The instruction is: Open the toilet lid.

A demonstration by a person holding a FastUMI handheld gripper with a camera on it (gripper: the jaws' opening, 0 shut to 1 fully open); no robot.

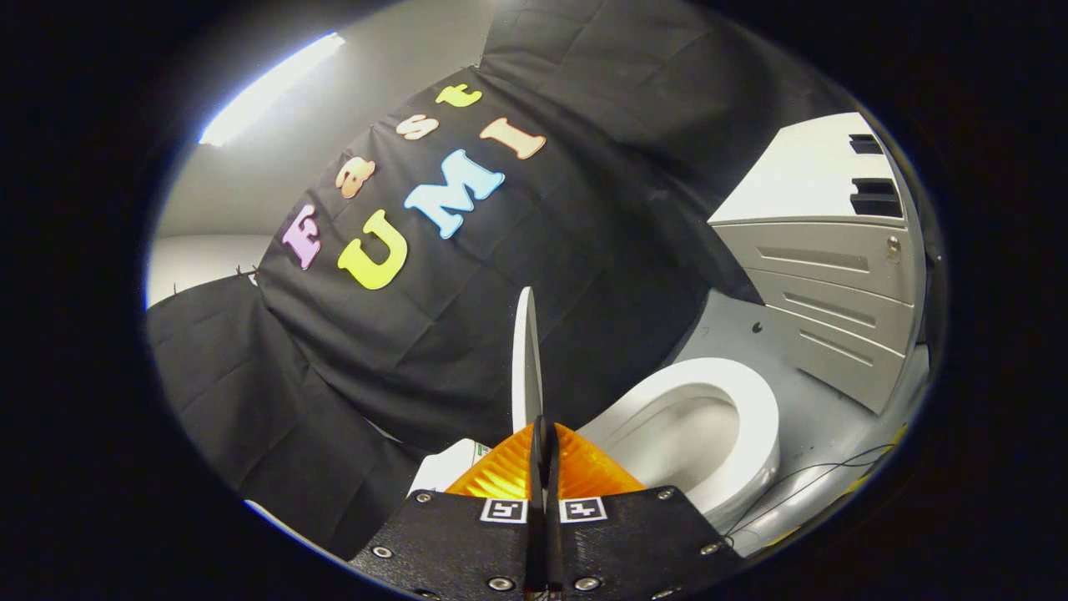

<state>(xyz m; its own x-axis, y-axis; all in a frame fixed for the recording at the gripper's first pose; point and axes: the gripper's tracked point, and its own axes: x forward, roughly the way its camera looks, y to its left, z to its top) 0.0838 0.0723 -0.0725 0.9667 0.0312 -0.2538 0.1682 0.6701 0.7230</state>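
Item: my tongs point(544, 434), clenched on the lid's point(526, 359) thin edge, both fingers pressing it so it could not drop. Lid stood near upright, edge-on, just ahead of them. Bowl point(709, 426) alongside, uncovered. Cabinet point(834, 275) beyond.

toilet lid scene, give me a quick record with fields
lid: toilet lid raised, seen edge-on, standing up just ahead of the fingers
gripper: gripper fingers closed together on the lid's edge
bowl: toilet bowl uncovered, beside the lid
backdrop: black cloth wall beyond the lid
furniture: grey cabinet past the bowl
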